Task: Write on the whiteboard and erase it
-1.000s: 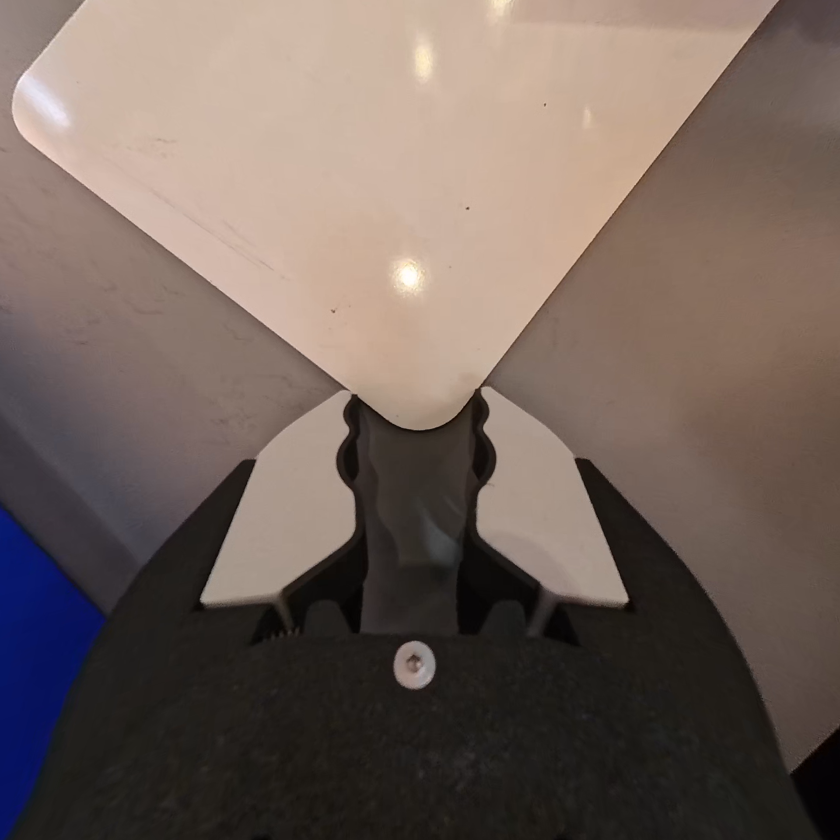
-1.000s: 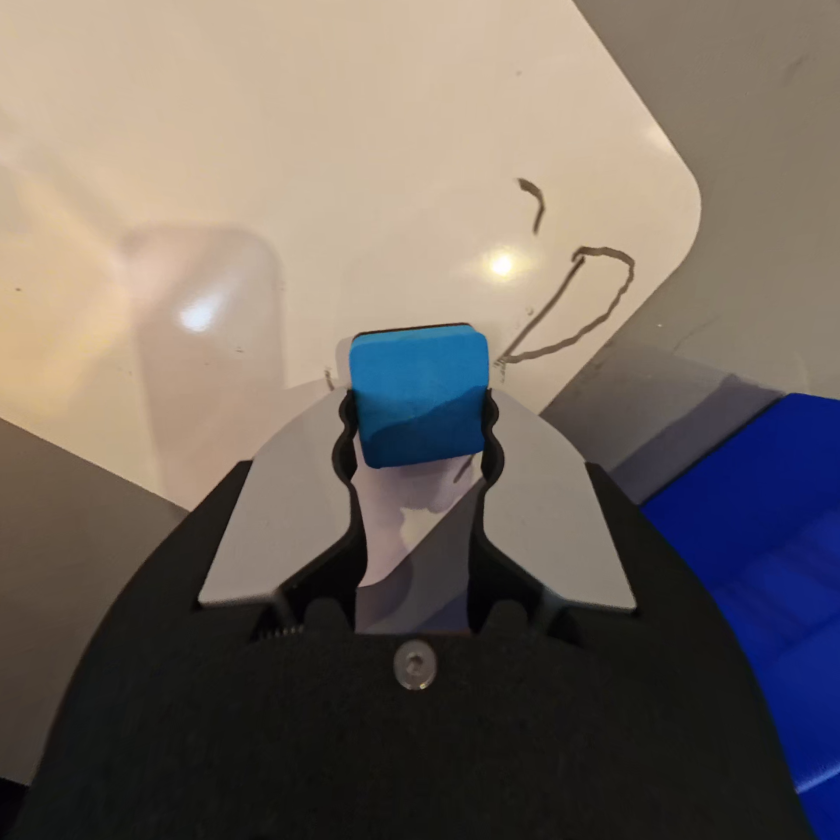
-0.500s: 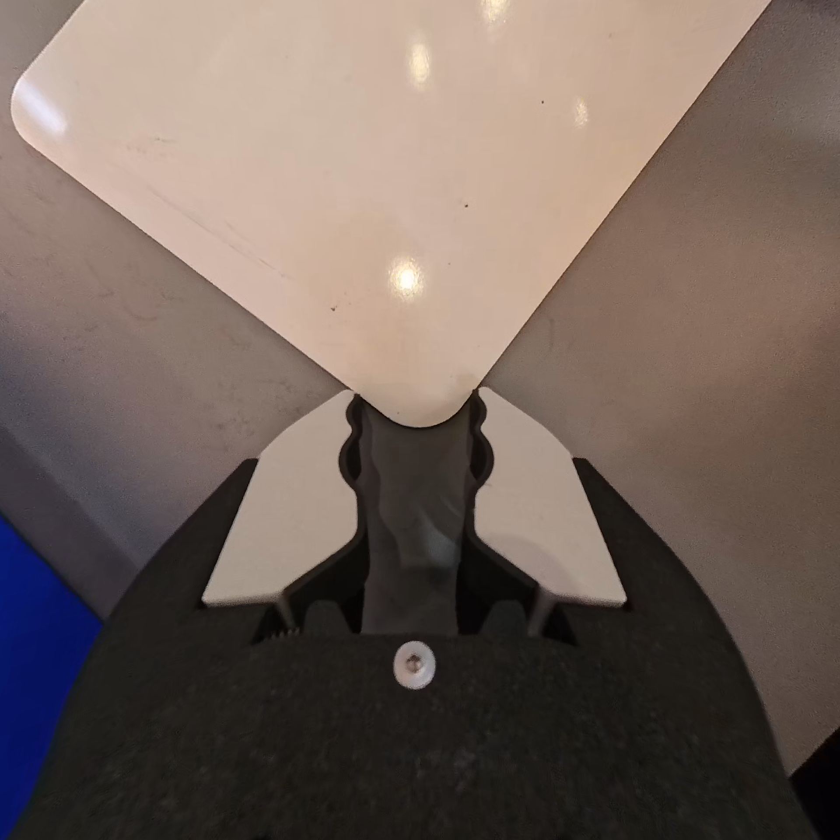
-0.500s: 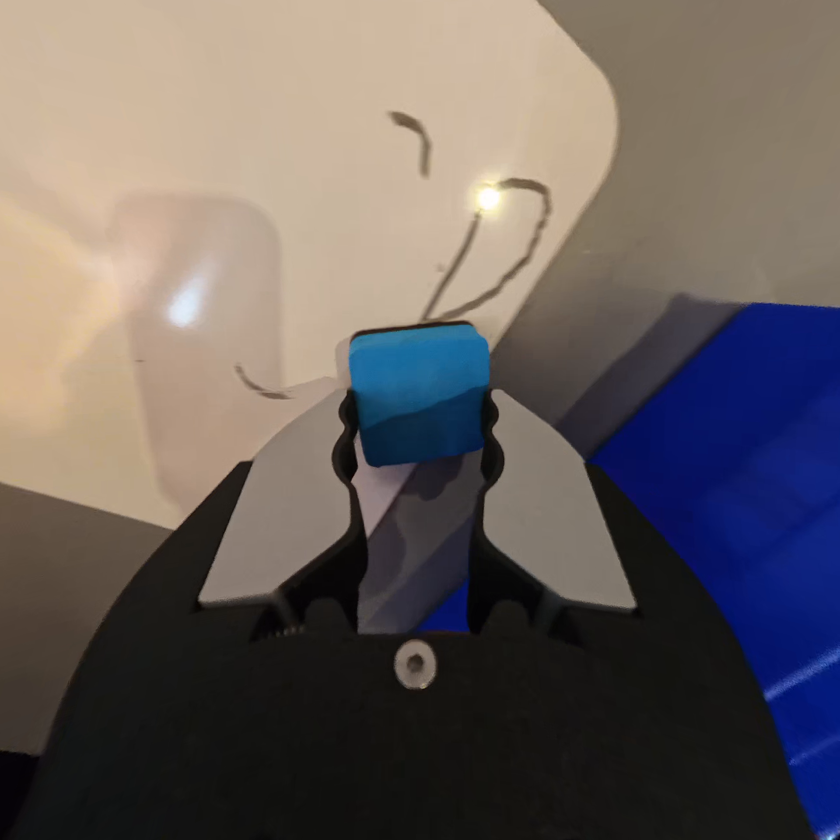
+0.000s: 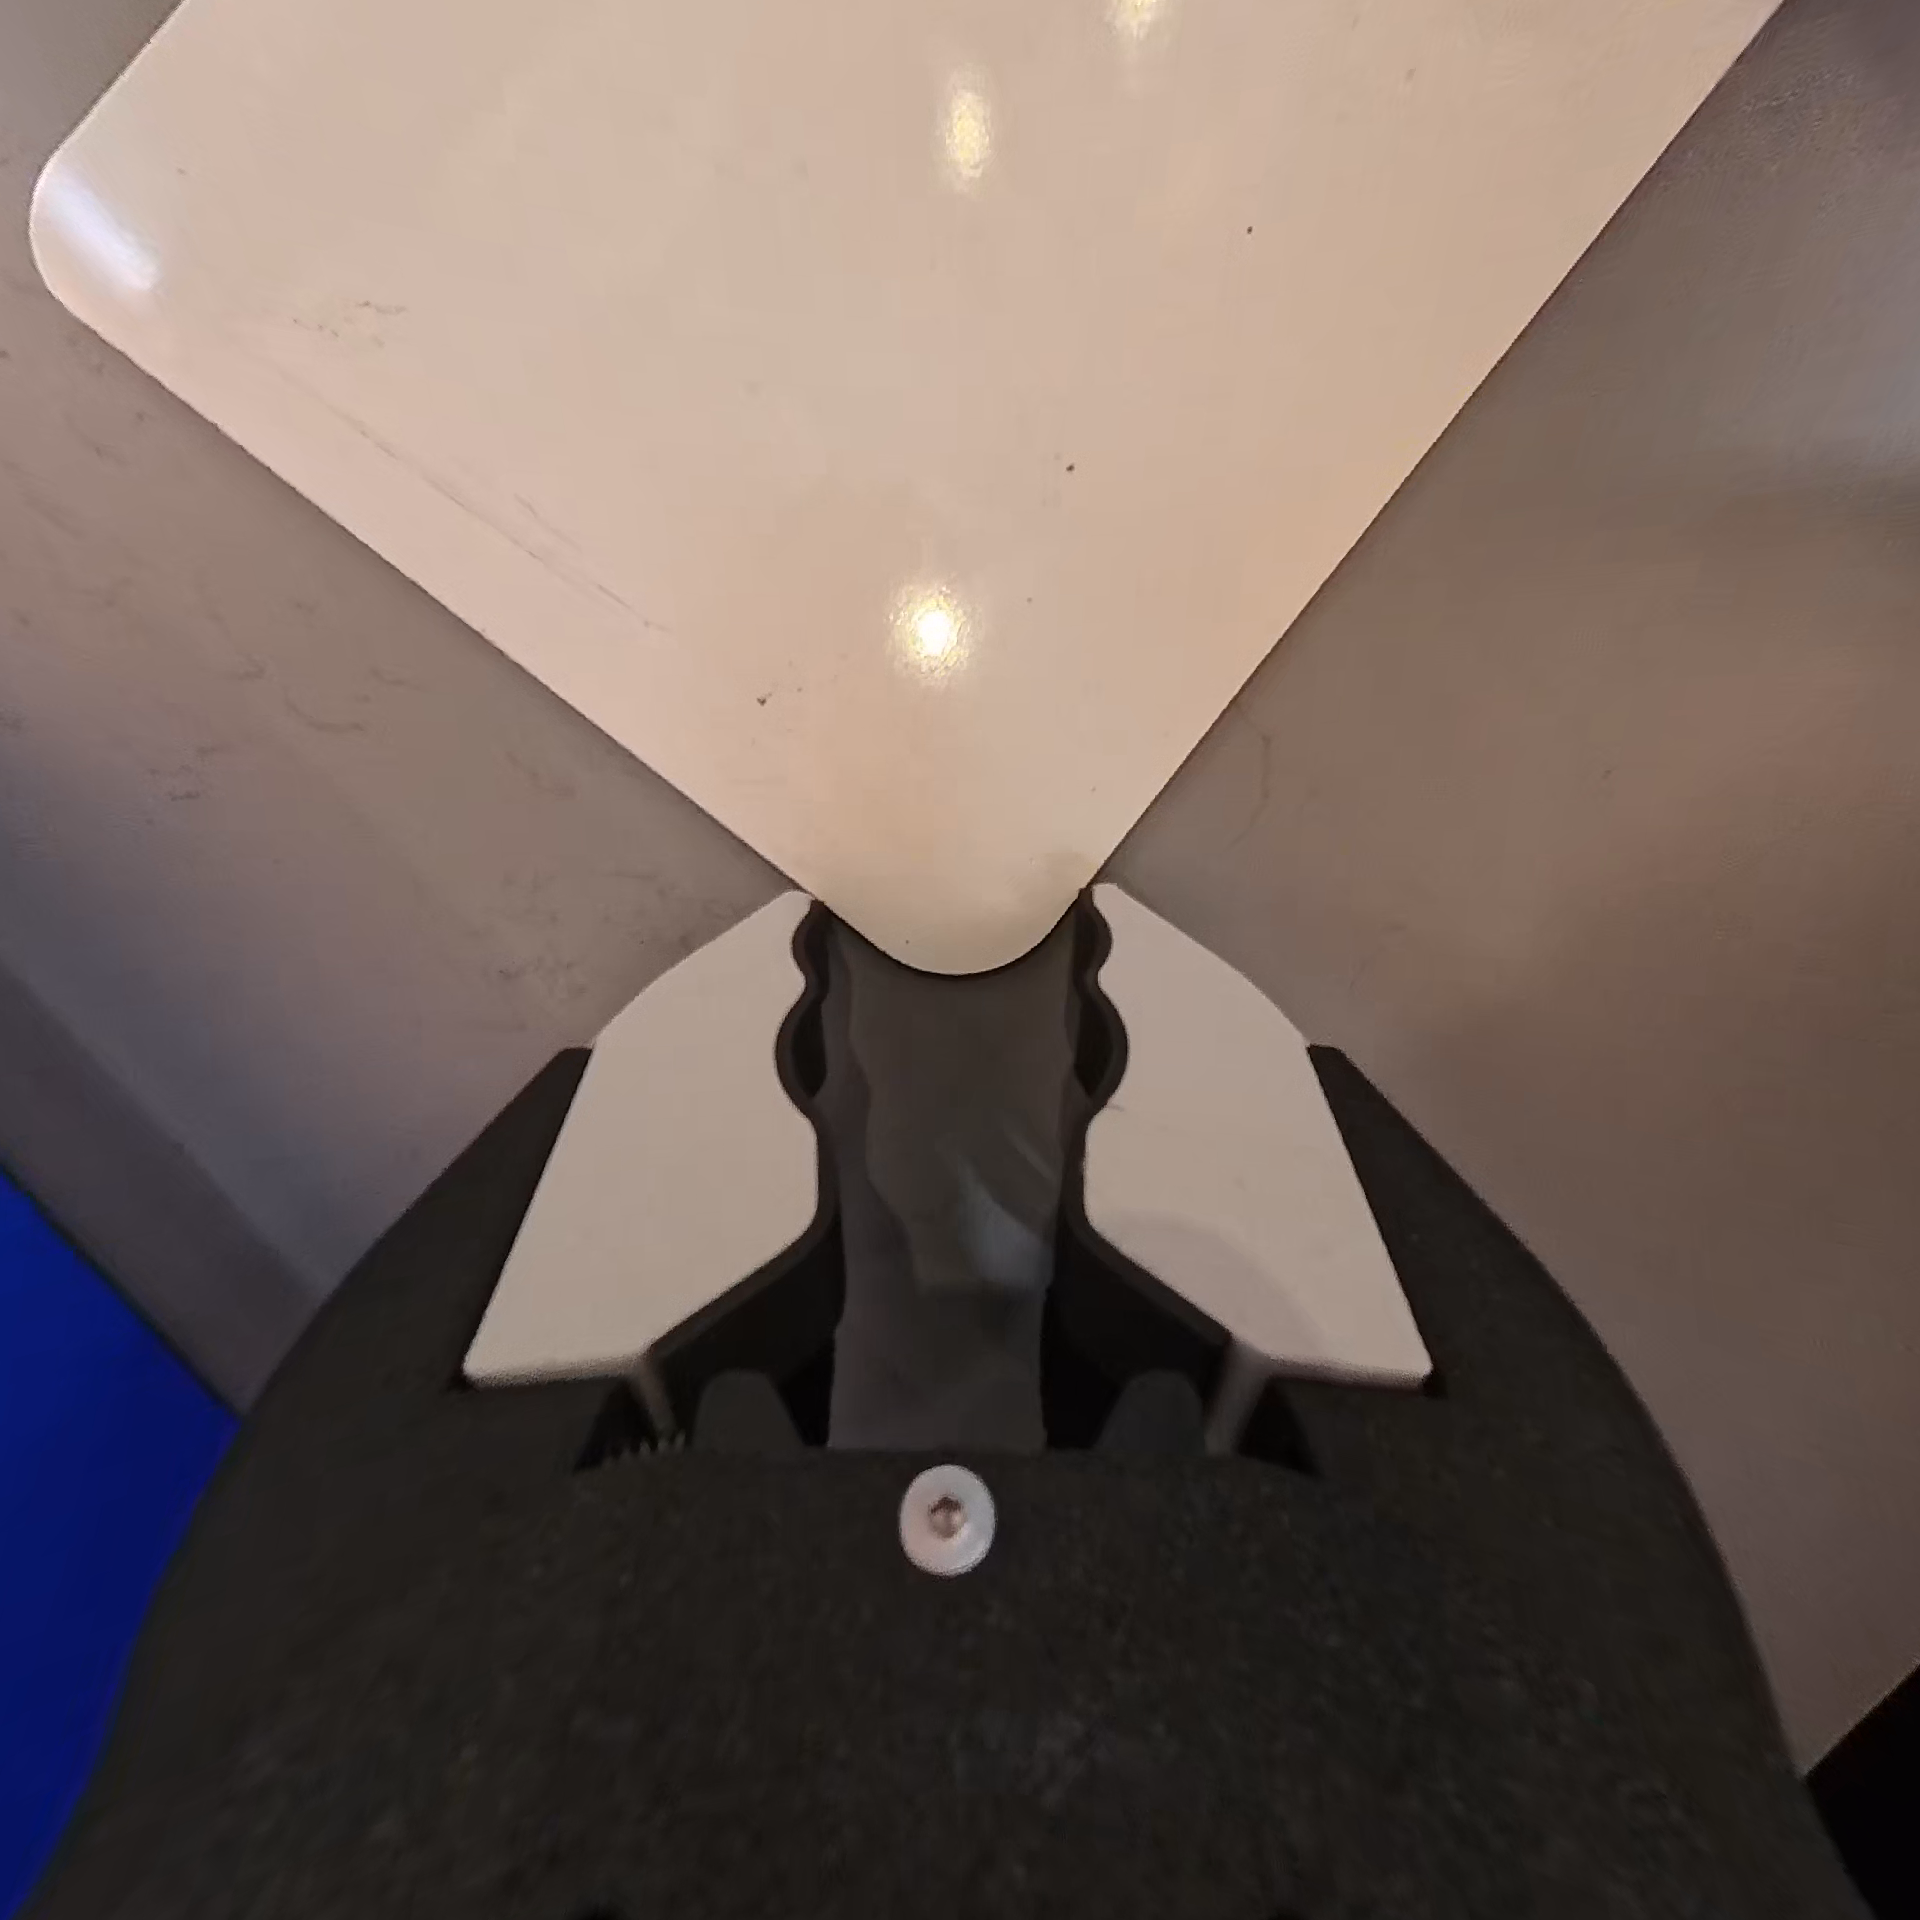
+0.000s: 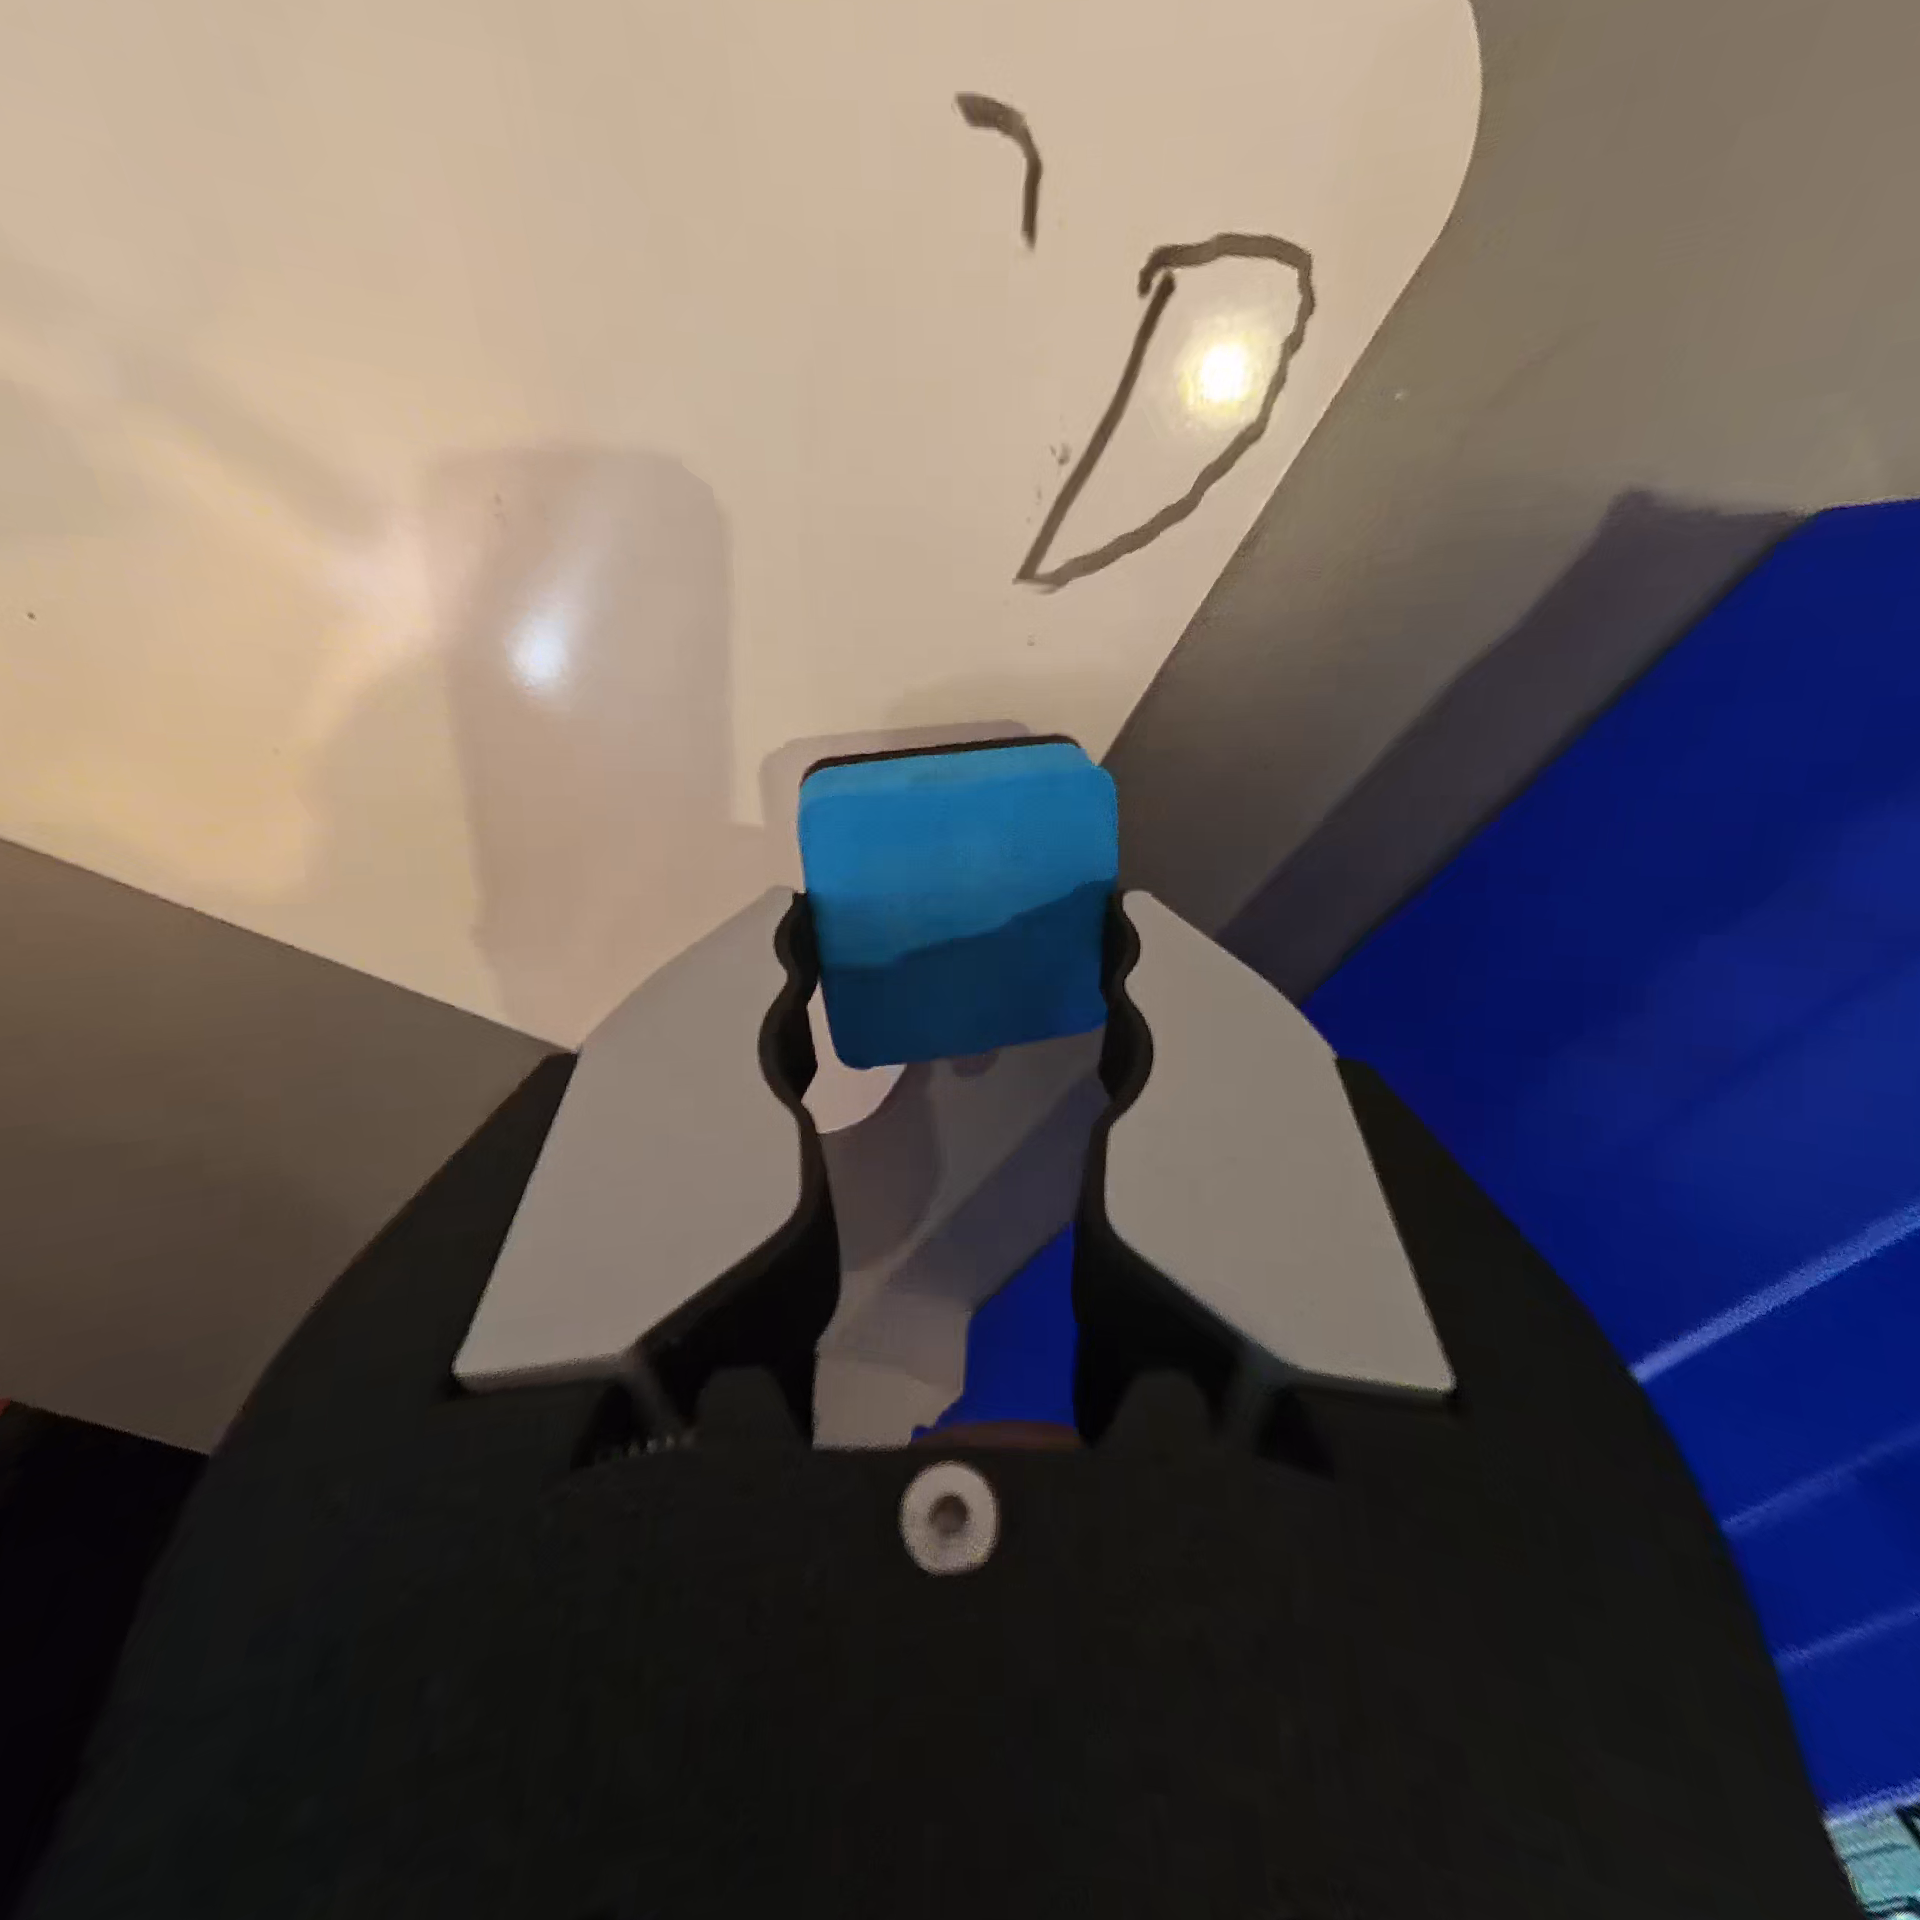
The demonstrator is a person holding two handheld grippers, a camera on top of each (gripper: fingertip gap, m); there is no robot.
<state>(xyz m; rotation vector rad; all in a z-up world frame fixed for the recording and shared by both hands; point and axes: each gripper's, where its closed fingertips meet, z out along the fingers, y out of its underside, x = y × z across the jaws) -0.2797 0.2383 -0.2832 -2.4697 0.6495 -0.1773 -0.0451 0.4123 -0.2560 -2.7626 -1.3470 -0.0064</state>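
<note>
My right gripper point(image 6: 956, 914) has its fingers point(image 6: 665, 1122) clamped on a blue eraser point(image 6: 956, 904), which sits over the near edge of the whiteboard point(image 6: 520, 312). Black marker strokes point(image 6: 1164, 416) lie on the board at about one o'clock from the eraser, near its rounded corner. A blue surface point(image 6: 1610, 935) fills the three o'clock side. My left gripper point(image 5: 945, 935) has its fingers point(image 5: 675, 1143) parted and holding nothing, a rounded corner of the whiteboard point(image 5: 779, 364) sitting right between the tips at twelve o'clock. The board lies flat on the grey counter point(image 5: 1558, 727).
</note>
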